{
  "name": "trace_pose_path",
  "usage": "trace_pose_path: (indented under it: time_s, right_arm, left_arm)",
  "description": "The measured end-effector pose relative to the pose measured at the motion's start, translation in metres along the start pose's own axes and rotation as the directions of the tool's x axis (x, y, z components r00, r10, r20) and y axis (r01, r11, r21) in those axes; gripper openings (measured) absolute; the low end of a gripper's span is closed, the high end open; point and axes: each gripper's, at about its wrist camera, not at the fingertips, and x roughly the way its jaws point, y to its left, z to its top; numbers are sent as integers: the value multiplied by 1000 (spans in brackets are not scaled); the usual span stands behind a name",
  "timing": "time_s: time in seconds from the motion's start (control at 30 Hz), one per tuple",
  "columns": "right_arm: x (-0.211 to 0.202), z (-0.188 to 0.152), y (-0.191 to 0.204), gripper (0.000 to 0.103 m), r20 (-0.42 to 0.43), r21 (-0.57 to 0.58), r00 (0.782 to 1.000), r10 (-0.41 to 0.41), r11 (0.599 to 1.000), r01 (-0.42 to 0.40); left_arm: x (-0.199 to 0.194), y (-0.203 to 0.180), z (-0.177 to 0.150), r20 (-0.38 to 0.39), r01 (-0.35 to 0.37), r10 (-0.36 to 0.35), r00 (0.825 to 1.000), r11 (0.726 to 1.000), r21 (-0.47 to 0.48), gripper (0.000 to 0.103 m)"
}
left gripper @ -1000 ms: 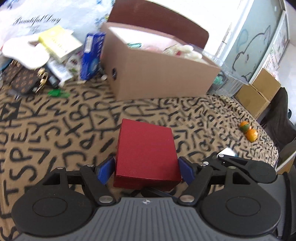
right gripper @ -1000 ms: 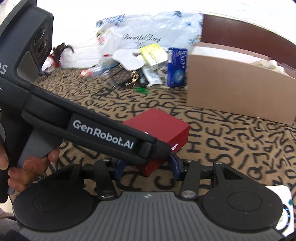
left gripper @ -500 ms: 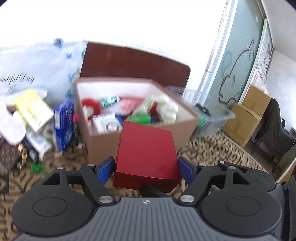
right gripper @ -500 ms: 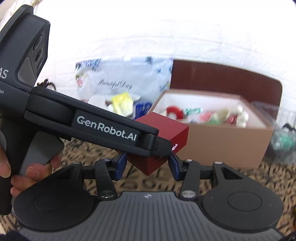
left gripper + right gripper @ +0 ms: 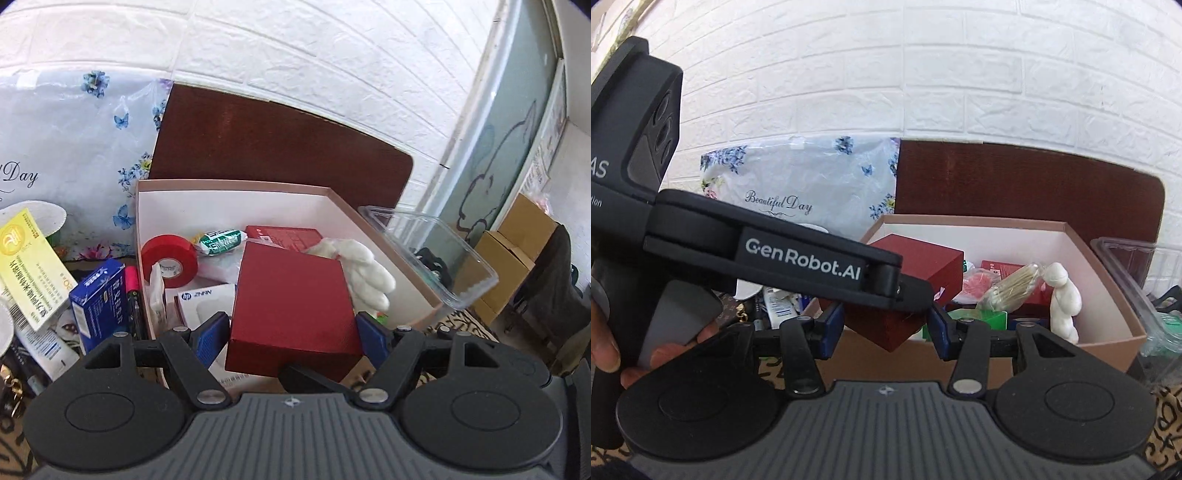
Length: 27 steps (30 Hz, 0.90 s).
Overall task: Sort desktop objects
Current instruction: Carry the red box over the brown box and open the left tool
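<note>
A dark red box [image 5: 291,306] hangs above the open cardboard box [image 5: 236,183]. My left gripper [image 5: 291,336] is shut on its two long sides, the blue pads pressed against them. My right gripper [image 5: 885,330] is shut on the near lower end of the same red box [image 5: 916,258]. In the right wrist view the left gripper's black housing [image 5: 701,229] crosses in front and hides part of the red box. Inside the cardboard box [image 5: 1108,266] lie a red tape roll [image 5: 170,258], white gloves [image 5: 365,269], a green pack [image 5: 221,240] and a white carton [image 5: 207,299].
Left of the cardboard box stand a blue carton [image 5: 101,299], a yellow pack [image 5: 29,266] and a floral plastic bag [image 5: 74,147]. A clear plastic container [image 5: 436,258] sits at its right. A brown board [image 5: 277,147] leans on the white brick wall. A person's hand [image 5: 605,343] holds the left gripper.
Both grippers have carried the red box up off the lettered tablecloth and forward, so it now hangs over the open cardboard box. The grip on it looks unchanged.
</note>
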Motion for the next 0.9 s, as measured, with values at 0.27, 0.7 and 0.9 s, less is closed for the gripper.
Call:
trace_pose_path:
  time_s: [0.27, 0.7, 0.9]
  right_arm:
    - [57, 13, -25, 48, -102, -4, 993, 51, 999, -52]
    - [130, 31, -30, 70, -255, -51, 967, 3, 999, -16]
    - [123, 32, -36, 82, -195, -43, 974, -114, 993, 107]
  left_arm:
    - [46, 34, 20, -64, -43, 37, 997, 995, -87, 77]
    - [62, 54, 42, -76, -18, 8, 997, 990, -141, 97]
    - [56, 48, 39, -84, -38, 28, 996, 993, -115, 100]
